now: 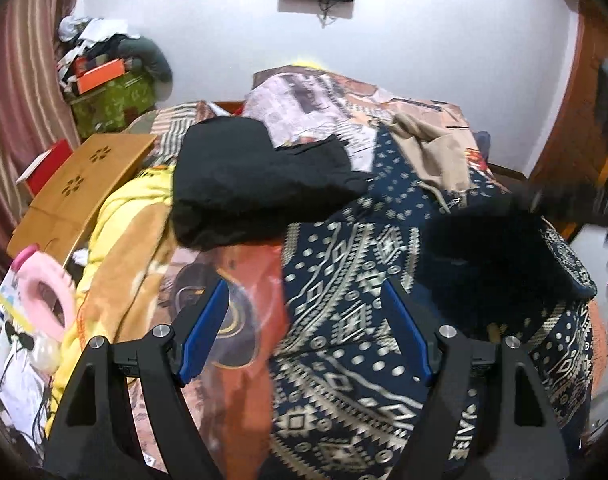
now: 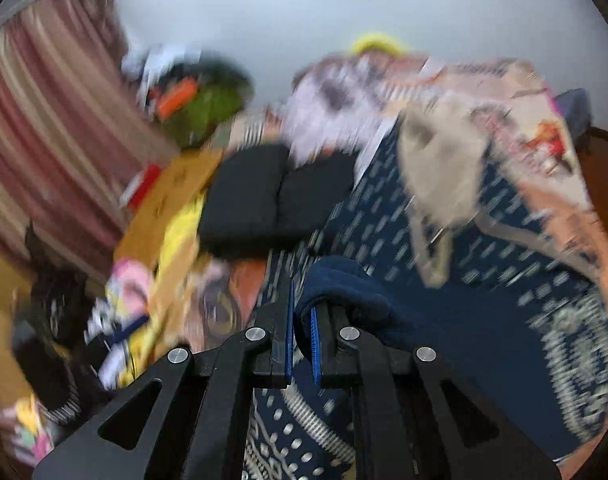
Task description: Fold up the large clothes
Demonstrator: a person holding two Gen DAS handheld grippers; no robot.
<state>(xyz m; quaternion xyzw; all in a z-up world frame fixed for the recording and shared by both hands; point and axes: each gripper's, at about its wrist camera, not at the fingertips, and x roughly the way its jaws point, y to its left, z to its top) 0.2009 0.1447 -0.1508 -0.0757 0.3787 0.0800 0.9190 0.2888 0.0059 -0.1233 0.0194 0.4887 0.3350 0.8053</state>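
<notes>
A dark navy garment (image 2: 384, 304) is pinched between the blue pads of my right gripper (image 2: 302, 312) and hangs over the patterned navy bedspread (image 2: 484, 264). In the left wrist view the same dark garment (image 1: 484, 264) is a blurred mass at the right. My left gripper (image 1: 306, 300) is open and empty above the bedspread (image 1: 344, 320). A folded black garment (image 1: 239, 184) lies further back on the bed; it also shows in the right wrist view (image 2: 263, 204). A beige garment (image 1: 432, 152) lies crumpled at the back right.
A yellow and orange blanket (image 1: 131, 240) lies along the bed's left side. A wooden lap table (image 1: 75, 192) and a pink ring-shaped item (image 1: 43, 292) sit left of it. A cluttered green box (image 1: 111, 100) stands by the striped curtain (image 1: 19, 100). The right wrist view is motion-blurred.
</notes>
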